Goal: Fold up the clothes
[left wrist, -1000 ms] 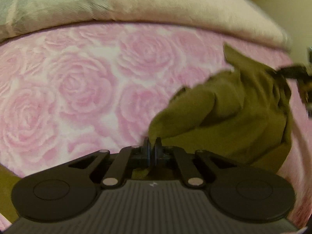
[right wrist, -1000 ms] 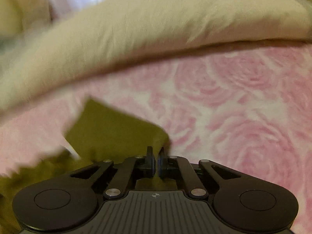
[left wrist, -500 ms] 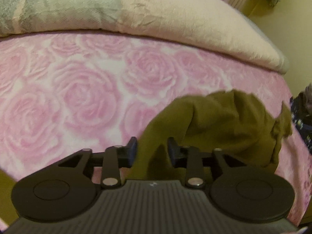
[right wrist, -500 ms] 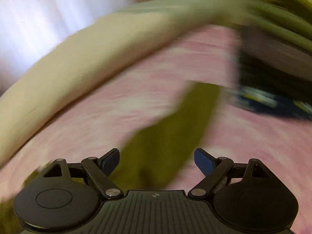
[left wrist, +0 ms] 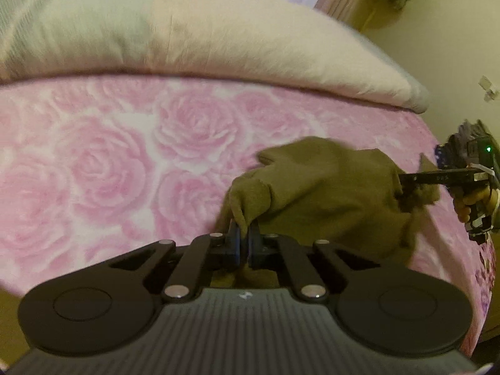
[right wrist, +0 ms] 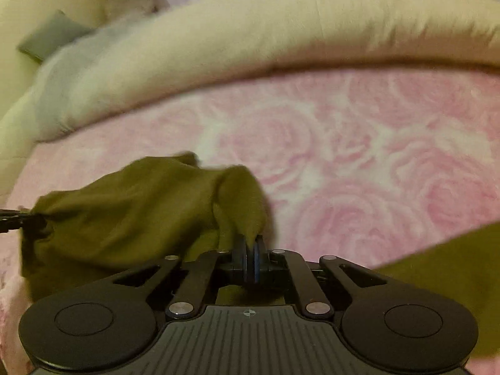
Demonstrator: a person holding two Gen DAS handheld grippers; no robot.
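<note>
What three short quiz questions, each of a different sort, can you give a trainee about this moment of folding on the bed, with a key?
1. True or false: the left gripper is shut on a corner of the olive-green garment.
2. Multiple choice: the garment lies on A) a wooden table, B) the pink rose-pattern blanket, C) a white tiled floor.
3. Fill in: beyond the blanket lies a long ____-coloured pillow.

Key
1. True; the right gripper is shut on another part of the same garment, so the cloth hangs between the two.
2. B
3. cream
</note>
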